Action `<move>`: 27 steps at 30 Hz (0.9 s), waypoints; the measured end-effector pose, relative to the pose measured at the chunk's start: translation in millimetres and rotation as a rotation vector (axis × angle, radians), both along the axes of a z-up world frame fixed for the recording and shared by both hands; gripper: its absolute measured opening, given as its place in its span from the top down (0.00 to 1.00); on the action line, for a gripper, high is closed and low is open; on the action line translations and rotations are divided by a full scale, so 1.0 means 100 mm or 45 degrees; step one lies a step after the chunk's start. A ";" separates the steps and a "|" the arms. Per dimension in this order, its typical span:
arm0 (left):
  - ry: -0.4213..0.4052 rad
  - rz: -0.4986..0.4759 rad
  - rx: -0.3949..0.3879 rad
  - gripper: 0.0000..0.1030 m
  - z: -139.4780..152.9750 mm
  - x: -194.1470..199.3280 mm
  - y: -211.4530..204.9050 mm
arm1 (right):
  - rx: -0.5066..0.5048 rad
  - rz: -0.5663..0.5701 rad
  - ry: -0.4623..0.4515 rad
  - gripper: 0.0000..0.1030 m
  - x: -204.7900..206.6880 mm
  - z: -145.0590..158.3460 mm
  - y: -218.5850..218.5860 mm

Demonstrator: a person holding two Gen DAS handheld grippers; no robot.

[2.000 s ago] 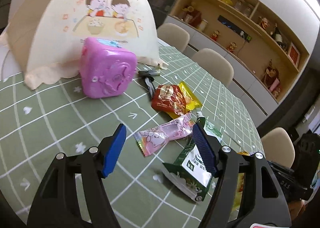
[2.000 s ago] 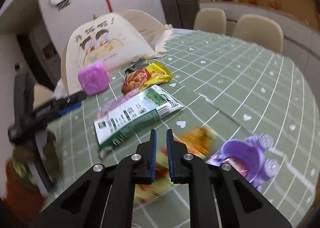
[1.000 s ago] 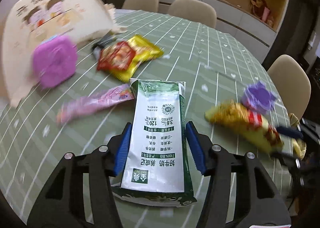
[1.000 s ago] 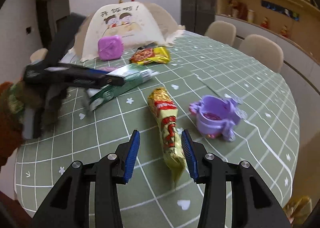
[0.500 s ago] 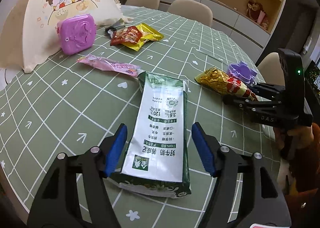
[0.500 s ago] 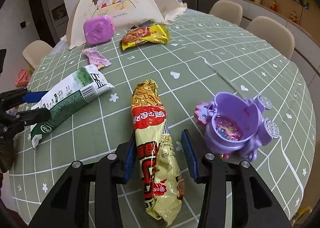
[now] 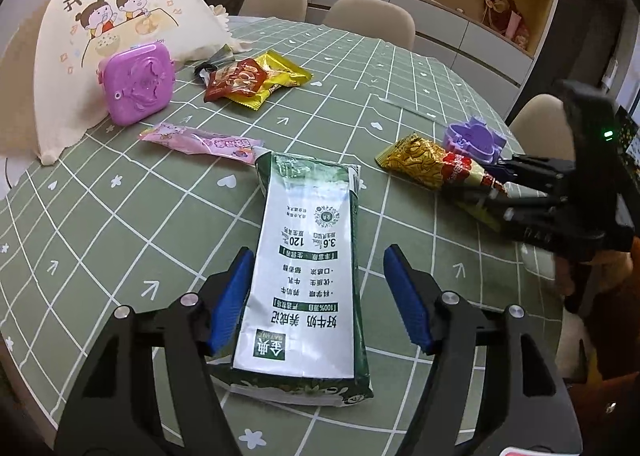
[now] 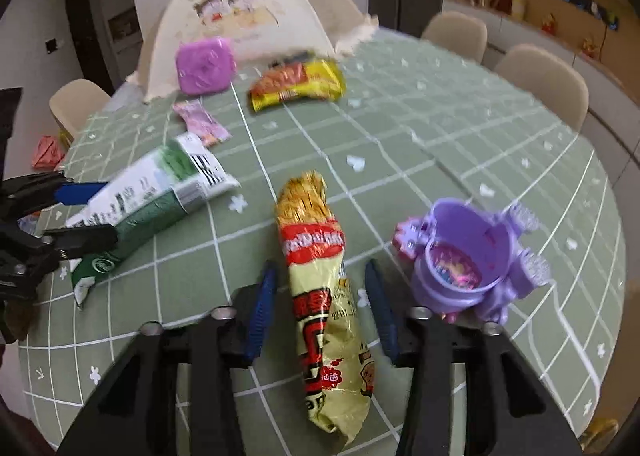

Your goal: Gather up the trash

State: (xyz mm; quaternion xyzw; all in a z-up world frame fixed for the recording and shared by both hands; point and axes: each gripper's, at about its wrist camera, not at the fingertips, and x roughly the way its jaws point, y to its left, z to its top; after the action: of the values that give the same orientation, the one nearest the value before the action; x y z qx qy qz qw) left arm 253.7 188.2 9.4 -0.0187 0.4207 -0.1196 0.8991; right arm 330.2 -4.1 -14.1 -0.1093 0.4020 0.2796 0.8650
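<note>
Straddling flat milk carton (image 7: 308, 276), left tongs (image 7: 320, 296) apart | right tongs (image 8: 320, 304) apart around crinkly snack bag (image 8: 324, 280)

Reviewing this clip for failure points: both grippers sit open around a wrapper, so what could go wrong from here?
The left gripper straddles the flat milk pouch; closing may just crumple it or let it slide out.

The right gripper straddles the long snack packet, and the purple toy cup stands close by its right finger, so a sideways shift could knock it.

The two grippers work close together and could bump when lifting.
</note>
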 end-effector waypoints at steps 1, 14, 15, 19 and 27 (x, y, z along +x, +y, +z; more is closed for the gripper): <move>0.001 0.002 0.012 0.38 0.00 0.01 -0.01 | 0.013 -0.004 -0.006 0.83 -0.01 0.03 -0.01; 0.116 0.076 0.077 0.45 -0.11 0.42 -0.09 | 0.049 -0.034 -0.116 0.83 -0.32 0.29 -0.26; 0.116 0.085 0.052 0.46 -0.09 0.43 -0.07 | 0.051 -0.040 -0.124 0.83 -0.34 0.30 -0.30; 0.024 0.128 -0.001 0.48 0.11 0.33 -0.06 | 0.083 -0.068 -0.142 0.83 -0.38 0.35 -0.46; -0.225 0.126 -0.047 0.48 0.60 -0.04 -0.33 | 0.150 -0.116 -0.206 0.83 -0.54 0.47 -0.76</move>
State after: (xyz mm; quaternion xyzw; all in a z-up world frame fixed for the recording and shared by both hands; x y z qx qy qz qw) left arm 249.5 155.4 69.7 -0.0453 0.3362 -0.0838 0.9370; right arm 275.8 -80.1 32.9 -0.0620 0.3181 0.2534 0.9115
